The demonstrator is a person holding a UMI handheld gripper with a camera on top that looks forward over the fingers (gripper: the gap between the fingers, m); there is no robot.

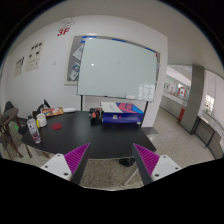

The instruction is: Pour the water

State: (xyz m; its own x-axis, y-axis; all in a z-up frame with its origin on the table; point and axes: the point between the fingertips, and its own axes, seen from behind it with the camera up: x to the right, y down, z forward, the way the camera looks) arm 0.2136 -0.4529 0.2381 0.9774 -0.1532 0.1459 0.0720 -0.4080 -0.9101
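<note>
Pouring looks not yet begun: the gripper (110, 165) hangs with its fingers apart and empty, well short of the dark table (90, 140), where a bottle (38, 122) stands near its left edge.

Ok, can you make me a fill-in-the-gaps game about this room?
1. The big board on the wall is ____ in colour.
2. The table beyond the gripper has a ____ top.
3. The gripper's fingers hold ____ between them.
4. The sign above the board reads ____.

Missing words: white; black; nothing; 3F
</note>
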